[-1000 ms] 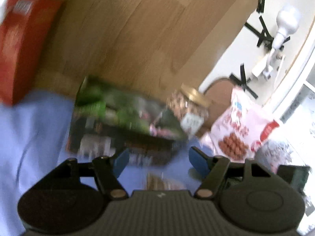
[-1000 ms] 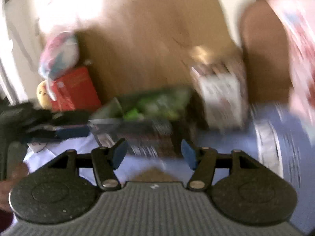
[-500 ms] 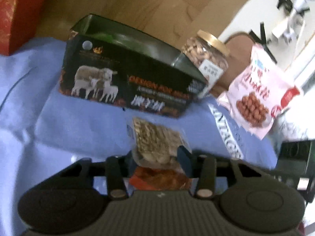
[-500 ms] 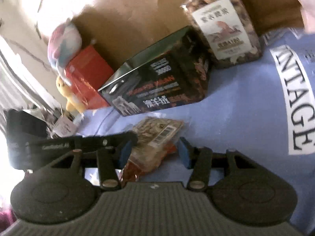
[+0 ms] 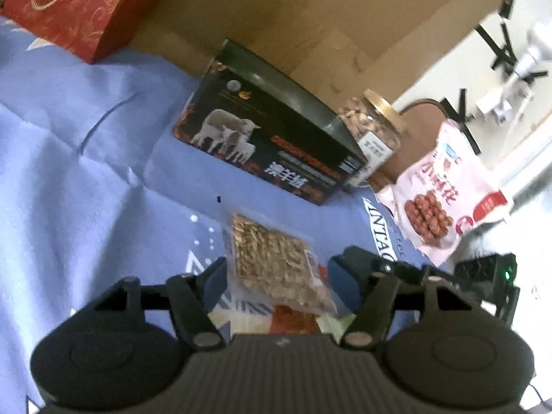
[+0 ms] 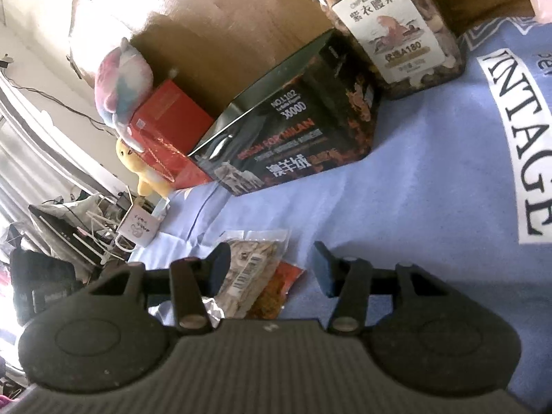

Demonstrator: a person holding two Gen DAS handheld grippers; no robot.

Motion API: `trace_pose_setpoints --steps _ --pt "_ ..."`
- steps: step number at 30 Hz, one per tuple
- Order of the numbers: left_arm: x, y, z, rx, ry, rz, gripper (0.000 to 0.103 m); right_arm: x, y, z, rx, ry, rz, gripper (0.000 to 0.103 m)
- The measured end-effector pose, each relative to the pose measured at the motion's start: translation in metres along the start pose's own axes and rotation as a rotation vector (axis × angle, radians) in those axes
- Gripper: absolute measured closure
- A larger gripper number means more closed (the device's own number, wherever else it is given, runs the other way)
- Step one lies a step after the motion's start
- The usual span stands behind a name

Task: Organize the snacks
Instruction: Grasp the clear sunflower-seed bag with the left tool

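A clear packet of seeds [image 5: 276, 258] lies on the blue cloth [image 5: 86, 189], on top of an orange snack packet [image 5: 293, 319]. My left gripper [image 5: 276, 272] is open with its fingers either side of the seed packet. My right gripper [image 6: 270, 262] is open; the same seed packet [image 6: 252, 269] lies by its left finger, with the orange packet [image 6: 279, 289] under it. A black box with sheep [image 5: 272, 141], a jar of nuts [image 5: 372, 131] and a pink snack bag [image 5: 441, 193] stand beyond.
A red gift box [image 5: 69, 7] sits at the far left by a cardboard wall [image 5: 310, 17]. In the right wrist view a plush toy [image 6: 120, 79] rests on the red box [image 6: 165, 138], with cluttered cables and devices [image 6: 69, 224] off the cloth's left edge.
Both grippers have come down toward the cloth and the views have steadied. The seed packet now lies between the left gripper's fingers. The left gripper's jaws have widened from half a second ago.
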State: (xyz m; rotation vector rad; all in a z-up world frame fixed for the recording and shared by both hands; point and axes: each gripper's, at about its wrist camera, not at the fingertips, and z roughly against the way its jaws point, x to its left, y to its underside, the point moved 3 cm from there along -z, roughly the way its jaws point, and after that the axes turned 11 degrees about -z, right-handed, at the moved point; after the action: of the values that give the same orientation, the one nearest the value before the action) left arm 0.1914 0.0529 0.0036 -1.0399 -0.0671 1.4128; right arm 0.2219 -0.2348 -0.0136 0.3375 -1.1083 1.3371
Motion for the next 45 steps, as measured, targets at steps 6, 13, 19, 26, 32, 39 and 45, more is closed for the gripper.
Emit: trace_pose_setpoints --steps 6,13,19,26,32,39,45 --pt "0.011 -0.003 -0.009 -0.005 -0.004 0.057 0.031 0.003 -0.003 0.008 -0.019 -0.029 -0.005 0.049" --pt "0.017 -0.002 -0.017 0.007 0.042 0.073 0.036 0.004 0.008 -0.016 0.116 -0.027 -0.033 0.064" --pt "0.002 0.0 -0.031 0.033 0.072 0.019 0.049 0.002 0.008 -0.019 0.109 -0.038 -0.062 0.082" --pt "0.004 0.003 -0.032 0.037 0.109 0.017 0.053 0.01 0.006 -0.006 -0.003 -0.032 0.014 0.09" --pt "0.012 0.006 -0.042 0.06 0.191 0.107 0.081 -0.007 0.001 -0.012 0.045 -0.094 -0.133 0.065" --pt "0.011 0.01 -0.043 0.062 0.189 0.11 0.077 -0.013 0.0 -0.016 0.061 -0.044 -0.169 0.099" --pt "0.015 0.0 -0.011 -0.046 0.093 0.052 0.004 -0.014 -0.003 -0.007 0.014 -0.052 -0.17 0.099"
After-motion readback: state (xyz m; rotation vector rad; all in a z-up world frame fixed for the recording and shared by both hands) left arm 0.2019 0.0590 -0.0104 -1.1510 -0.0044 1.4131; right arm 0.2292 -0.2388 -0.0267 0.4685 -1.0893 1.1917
